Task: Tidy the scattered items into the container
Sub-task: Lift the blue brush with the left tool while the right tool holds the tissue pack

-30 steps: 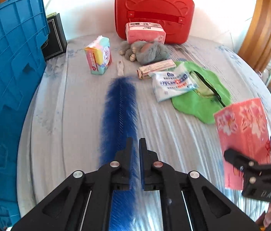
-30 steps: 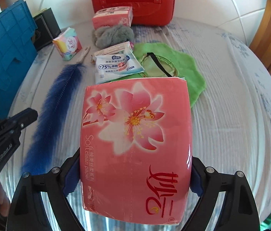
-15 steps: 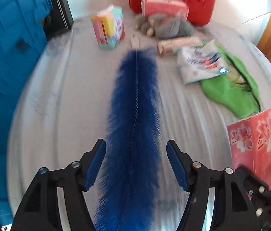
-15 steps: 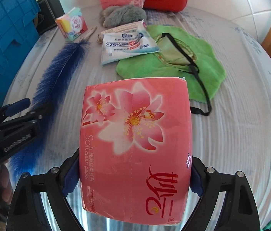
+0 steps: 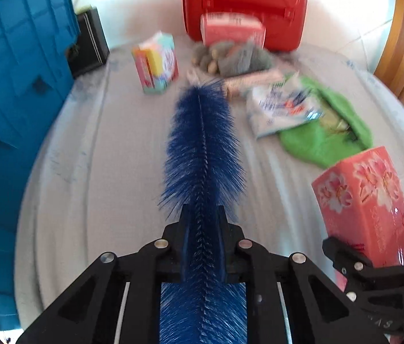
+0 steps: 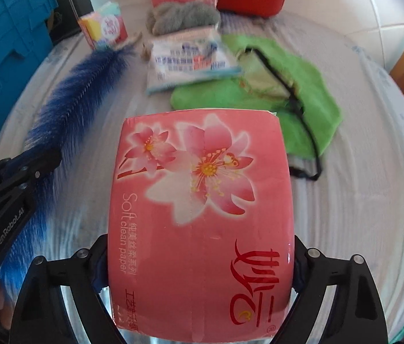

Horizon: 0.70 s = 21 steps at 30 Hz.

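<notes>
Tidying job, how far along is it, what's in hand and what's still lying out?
Nothing visibly packed yet; the blue crate's inside is out of view. In hand: the left hand-held gripper is shut on the blue duster, and the right hand-held gripper holds the pink tissue pack. Still out: wipes, green cloth, grey plush, small tissue packet.

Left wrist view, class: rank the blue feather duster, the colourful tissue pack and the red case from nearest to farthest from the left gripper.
1. Blue feather duster: clamped in the left gripper, stretching ahead.
2. Colourful tissue pack: mid-table, left of the duster's tip.
3. Red case: at the far edge, upright.
</notes>
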Motion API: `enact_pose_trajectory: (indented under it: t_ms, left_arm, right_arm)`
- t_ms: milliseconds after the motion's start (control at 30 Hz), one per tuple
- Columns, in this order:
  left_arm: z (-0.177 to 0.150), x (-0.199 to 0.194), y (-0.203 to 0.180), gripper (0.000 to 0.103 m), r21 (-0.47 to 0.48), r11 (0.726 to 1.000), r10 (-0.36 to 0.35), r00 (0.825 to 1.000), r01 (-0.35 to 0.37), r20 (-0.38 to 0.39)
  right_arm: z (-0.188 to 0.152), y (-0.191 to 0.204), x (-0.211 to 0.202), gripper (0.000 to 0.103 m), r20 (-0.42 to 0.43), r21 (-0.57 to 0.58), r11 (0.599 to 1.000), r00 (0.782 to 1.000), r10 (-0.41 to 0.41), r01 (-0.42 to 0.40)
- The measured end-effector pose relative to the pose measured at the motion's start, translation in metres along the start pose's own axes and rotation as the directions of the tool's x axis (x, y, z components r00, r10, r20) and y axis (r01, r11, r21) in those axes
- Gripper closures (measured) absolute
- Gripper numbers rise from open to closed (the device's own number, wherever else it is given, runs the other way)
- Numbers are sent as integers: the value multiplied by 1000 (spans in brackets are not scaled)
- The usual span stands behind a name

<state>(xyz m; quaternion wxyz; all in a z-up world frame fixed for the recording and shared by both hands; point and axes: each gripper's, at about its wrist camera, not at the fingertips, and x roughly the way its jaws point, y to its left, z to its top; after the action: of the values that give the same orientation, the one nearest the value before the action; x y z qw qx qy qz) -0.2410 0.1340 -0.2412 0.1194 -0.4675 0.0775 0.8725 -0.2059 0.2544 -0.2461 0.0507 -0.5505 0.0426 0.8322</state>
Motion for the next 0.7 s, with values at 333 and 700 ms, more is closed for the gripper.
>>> enact_pose_trajectory:
  t_ms: [333,700]
  left_arm:
    - [17,-96,6,100,-35,999,-6,994,10,106]
    - [9,-25,-5,38,-86,996,-24,1000,25,10]
  right_arm:
    - [14,2,-95,12,169,-60,996,983,75,-66]
    - [-4,-9,-47,12,75,-50,997,996,58,-55]
